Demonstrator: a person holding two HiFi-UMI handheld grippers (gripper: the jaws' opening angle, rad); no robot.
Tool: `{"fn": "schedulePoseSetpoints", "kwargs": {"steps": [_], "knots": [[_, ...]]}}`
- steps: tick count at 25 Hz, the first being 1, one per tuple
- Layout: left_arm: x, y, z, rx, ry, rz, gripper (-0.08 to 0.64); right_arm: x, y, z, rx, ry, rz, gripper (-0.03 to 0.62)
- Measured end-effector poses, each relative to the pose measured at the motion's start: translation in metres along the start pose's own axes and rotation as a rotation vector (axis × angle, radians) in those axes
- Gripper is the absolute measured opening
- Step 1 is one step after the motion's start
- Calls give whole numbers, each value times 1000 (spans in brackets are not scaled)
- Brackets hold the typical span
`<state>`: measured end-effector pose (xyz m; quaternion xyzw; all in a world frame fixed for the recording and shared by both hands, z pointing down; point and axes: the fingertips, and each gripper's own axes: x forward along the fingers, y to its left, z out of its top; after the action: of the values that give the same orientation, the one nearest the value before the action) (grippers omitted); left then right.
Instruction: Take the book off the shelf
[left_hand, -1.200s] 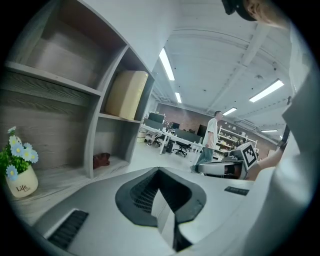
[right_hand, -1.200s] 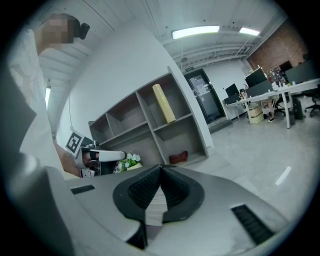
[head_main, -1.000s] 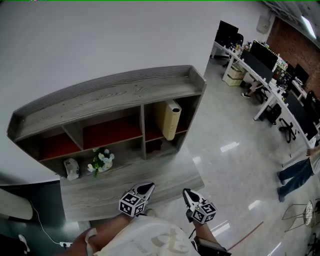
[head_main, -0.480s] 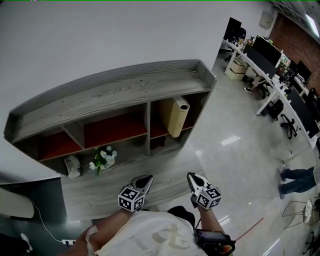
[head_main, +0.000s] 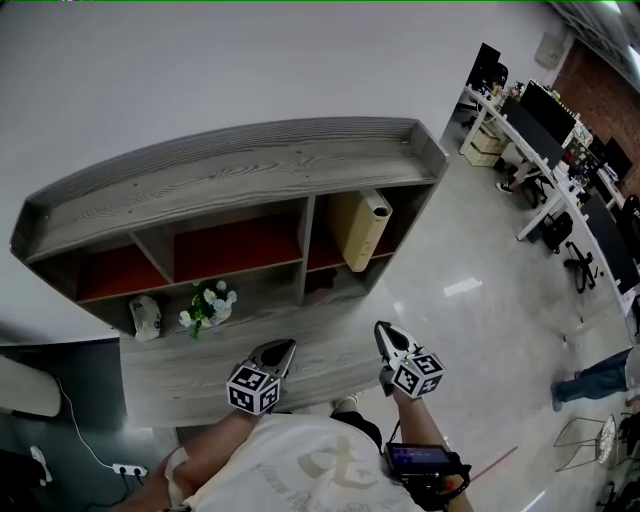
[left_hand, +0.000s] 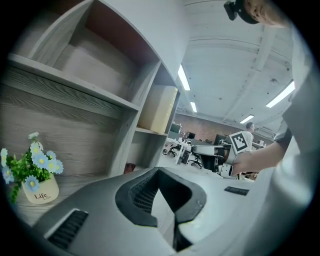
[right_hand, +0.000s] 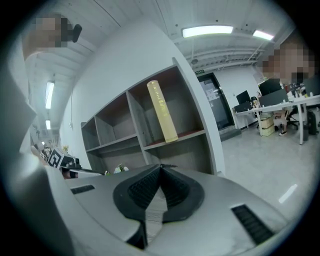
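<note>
You are going for the book (head_main: 360, 232), and it stands on its end in the top right box of the shelf (head_main: 250, 170), well away from both your tools. Your left gripper (head_main: 284, 345) and your right gripper (head_main: 386, 333) both hang over the low front ledge (head_main: 190, 385), and both have their jaws pressed together with nothing in them. I think the right one is the better pick, because the book sits more on its side. Open its jaws wide before you get close. Come in level at the book's round back, put one jaw on each flat side, and squeeze. Then pull it straight out toward you so it does not bump the walls of the box. Keep the left tool away from the flower pot (head_main: 205, 305) at the bottom left of the shelf. I count one book, one shelf, one flower pot, one small white thing (head_main: 145, 316) just beside the pot, and two grippers.
</note>
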<state>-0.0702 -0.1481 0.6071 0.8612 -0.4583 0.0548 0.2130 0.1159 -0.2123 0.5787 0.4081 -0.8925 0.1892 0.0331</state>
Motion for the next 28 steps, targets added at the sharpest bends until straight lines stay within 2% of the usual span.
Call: {"fn": "schedulePoseSetpoints", "kwargs": {"steps": [13, 26, 27, 28], "knots": [[-8, 5, -10, -11, 10, 27, 0, 38, -17, 39, -84, -3, 41, 5], [-12, 17, -6, -19, -3, 46, 1, 59, -10, 111, -172, -120, 0, 5], [-12, 17, -6, -19, -3, 46, 2, 61, -9, 113, -174, -126, -2, 13], [-12, 17, -6, -20, -2, 46, 0, 64, -8, 115, -177, -126, -2, 57]]}}
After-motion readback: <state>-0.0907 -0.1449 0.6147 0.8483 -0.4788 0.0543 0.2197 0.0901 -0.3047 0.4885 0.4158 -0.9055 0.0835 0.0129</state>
